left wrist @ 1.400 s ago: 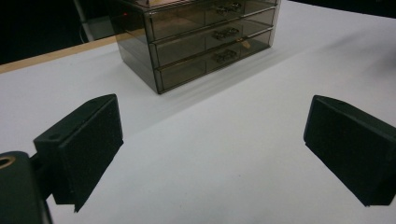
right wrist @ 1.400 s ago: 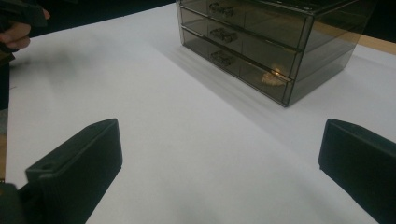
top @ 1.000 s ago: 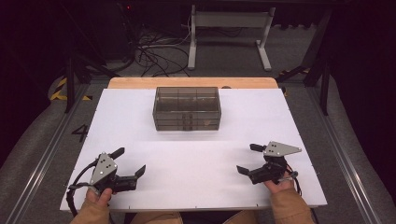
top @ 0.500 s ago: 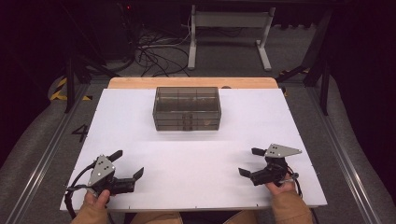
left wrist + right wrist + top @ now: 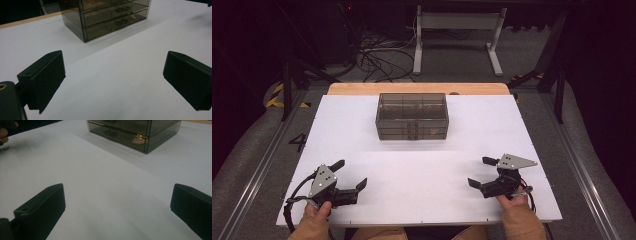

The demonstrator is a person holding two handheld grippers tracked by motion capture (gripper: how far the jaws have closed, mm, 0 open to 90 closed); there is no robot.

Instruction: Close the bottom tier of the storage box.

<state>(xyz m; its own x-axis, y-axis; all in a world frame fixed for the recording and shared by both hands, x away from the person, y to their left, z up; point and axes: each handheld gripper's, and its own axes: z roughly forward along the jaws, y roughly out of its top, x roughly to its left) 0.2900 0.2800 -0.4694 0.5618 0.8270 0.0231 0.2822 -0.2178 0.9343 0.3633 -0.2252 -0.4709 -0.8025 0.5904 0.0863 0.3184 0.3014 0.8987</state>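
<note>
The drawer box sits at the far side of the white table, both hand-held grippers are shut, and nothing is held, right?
Not quite: both are open. The left hand-held gripper and right hand-held gripper have jaws spread wide in their gripper views. The drawer box is far across the white table; nothing is held.

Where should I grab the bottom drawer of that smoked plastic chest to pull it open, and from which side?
Grip the small handle at the middle of the bottom drawer, coming straight in from the chest's front face, the side towards the person. The handle looks like the only part standing out from the flat drawer front. Both the left tongs and right tongs are open and apart from it.
</note>
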